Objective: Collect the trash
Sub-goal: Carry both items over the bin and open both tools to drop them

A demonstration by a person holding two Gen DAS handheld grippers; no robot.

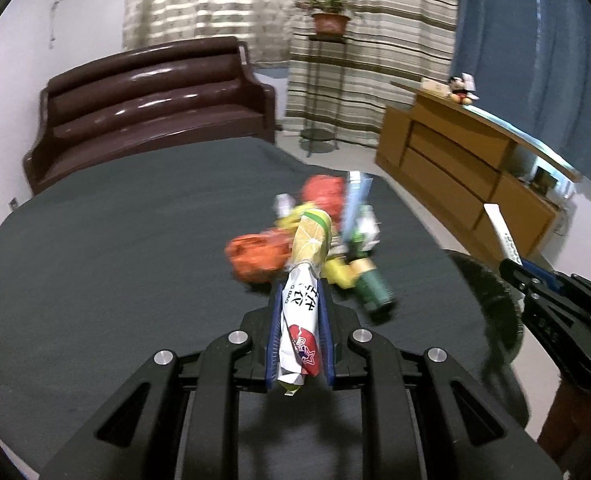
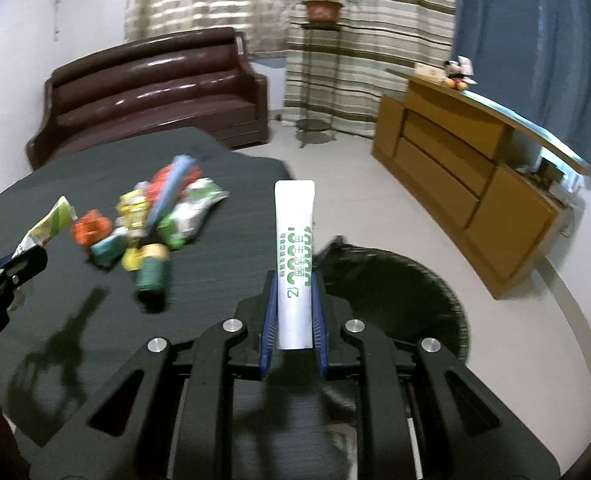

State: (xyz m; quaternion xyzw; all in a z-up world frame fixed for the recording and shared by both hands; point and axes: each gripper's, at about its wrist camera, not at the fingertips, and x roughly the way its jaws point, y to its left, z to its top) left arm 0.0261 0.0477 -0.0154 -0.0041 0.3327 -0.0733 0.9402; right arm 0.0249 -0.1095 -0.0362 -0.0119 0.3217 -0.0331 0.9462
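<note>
Across the dark tabletop (image 1: pixel 95 240) in front of you lies a blurred heap of trash (image 1: pixel 319 240) whose labels can't be read, with a black bin (image 2: pixel 407 296) on the floor just off its edge. Your left tool (image 1: pixel 299 292) tilts down over that heap, clamped on a white stick packet (image 1: pixel 301 312) with a lemon-slice print, a red star logo and Chinese characters too blurred to read. Your right tool (image 2: pixel 293 296) is clamped on a white sachet (image 2: pixel 294 264) with green Chinese print ending in "亿", angled down toward the bin.
</note>
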